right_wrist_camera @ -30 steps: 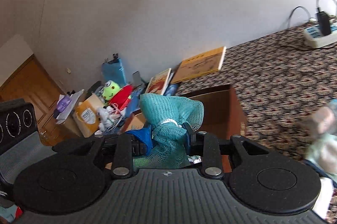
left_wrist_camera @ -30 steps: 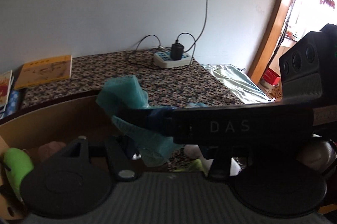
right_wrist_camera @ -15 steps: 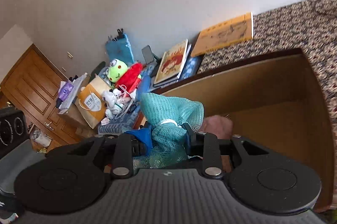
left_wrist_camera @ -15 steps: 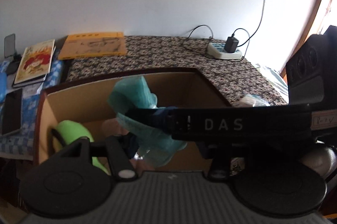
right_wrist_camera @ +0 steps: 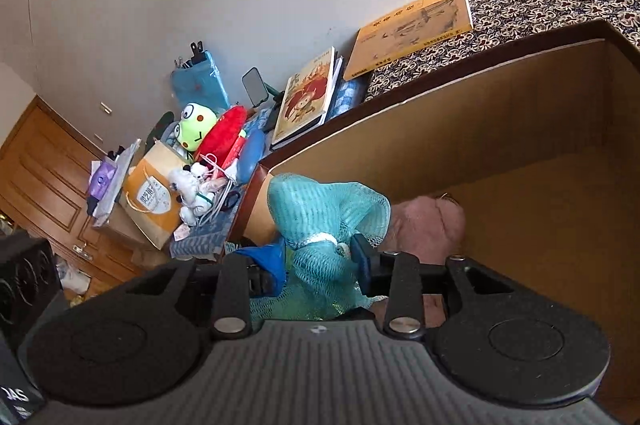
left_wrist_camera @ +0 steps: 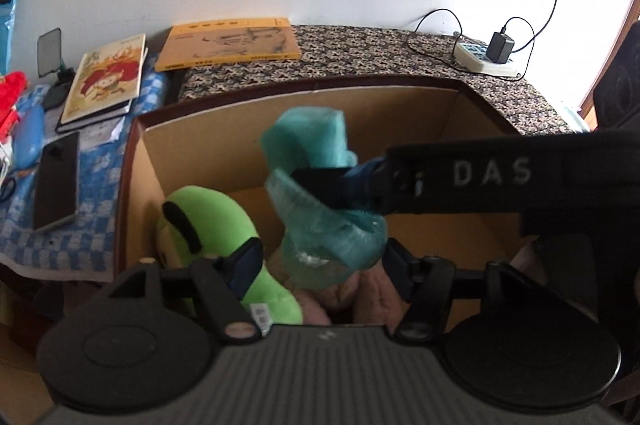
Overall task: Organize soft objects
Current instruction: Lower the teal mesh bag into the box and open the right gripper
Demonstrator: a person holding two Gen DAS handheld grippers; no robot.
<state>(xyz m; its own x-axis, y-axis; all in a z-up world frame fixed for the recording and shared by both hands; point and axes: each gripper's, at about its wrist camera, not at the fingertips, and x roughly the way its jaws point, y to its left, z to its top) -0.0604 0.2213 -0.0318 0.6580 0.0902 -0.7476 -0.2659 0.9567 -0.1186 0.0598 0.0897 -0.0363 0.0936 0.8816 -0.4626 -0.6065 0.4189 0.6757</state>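
Observation:
A teal mesh bath sponge (right_wrist_camera: 324, 213) is pinched between my right gripper's (right_wrist_camera: 318, 255) blue-padded fingers, hanging over the open cardboard box (right_wrist_camera: 500, 129). In the left wrist view the same sponge (left_wrist_camera: 316, 193) hangs above the box (left_wrist_camera: 224, 129), held by the right gripper's finger crossing from the right. My left gripper (left_wrist_camera: 320, 261) is open around the sponge's lower part without gripping it. A green plush (left_wrist_camera: 216, 225) and a pink plush (left_wrist_camera: 356, 293) lie in the box; the pink plush also shows in the right wrist view (right_wrist_camera: 424, 225).
Books (left_wrist_camera: 228, 43) and a power strip (left_wrist_camera: 486, 59) lie on the patterned cloth behind the box. A phone (left_wrist_camera: 56, 181) rests on checked cloth to the left. Plush toys (right_wrist_camera: 212, 129) and a paper bag (right_wrist_camera: 154, 197) are piled beyond the box's left side.
Both grippers have moved from over the patterned cloth to above the box and tilted down into it, the right one carrying the sponge. The box interior and its plush toys came into view.

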